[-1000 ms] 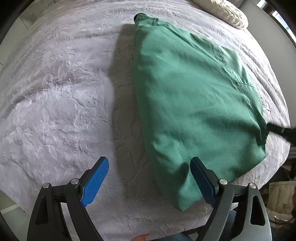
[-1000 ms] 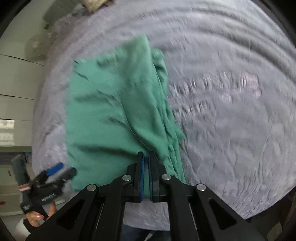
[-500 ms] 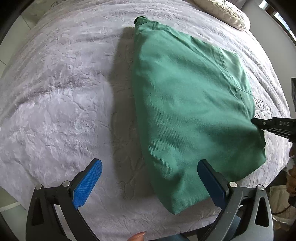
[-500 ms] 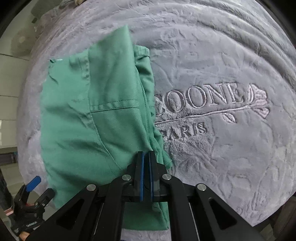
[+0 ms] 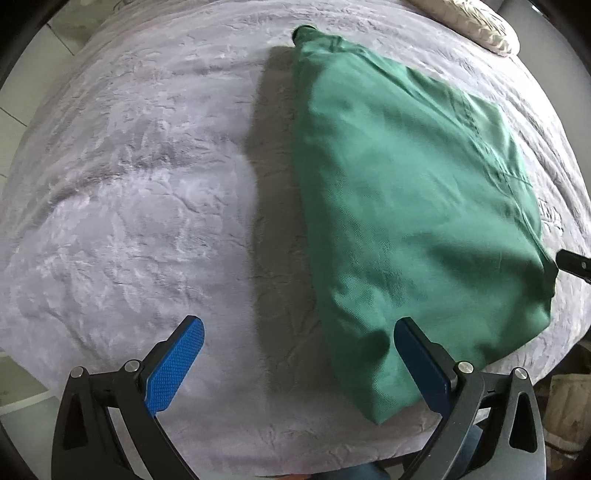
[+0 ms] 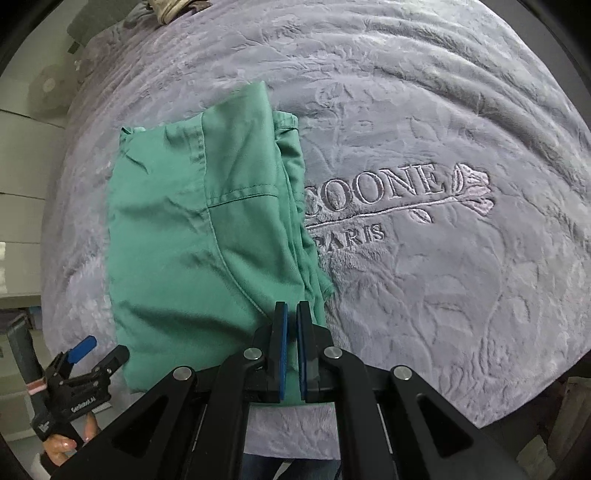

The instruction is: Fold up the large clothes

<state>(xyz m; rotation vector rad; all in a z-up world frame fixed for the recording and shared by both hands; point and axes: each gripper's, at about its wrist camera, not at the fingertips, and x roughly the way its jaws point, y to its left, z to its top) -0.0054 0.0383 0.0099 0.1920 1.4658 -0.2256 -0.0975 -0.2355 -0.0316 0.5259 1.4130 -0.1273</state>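
A folded green garment (image 5: 413, 206) lies flat on a grey embossed bedspread (image 5: 147, 192), toward the bed's near edge. The left tongs (image 5: 299, 365) hang wide apart above the garment's near-left corner. The right tongs (image 6: 291, 325) are clamped on the garment's near edge. A pillow (image 5: 476, 22) rests far right.

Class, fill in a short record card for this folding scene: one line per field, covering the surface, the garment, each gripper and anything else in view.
Surface: grey blanket with raised leaf pattern and stitched lettering
Garment: green garment, folded, lying flat on the blanket
Left gripper: open, one finger over the garment's near corner, gripping nothing
Right gripper: fingers nearly together at the garment's near edge; whether cloth is pinched is unclear
Other: pale pillow at the far edge
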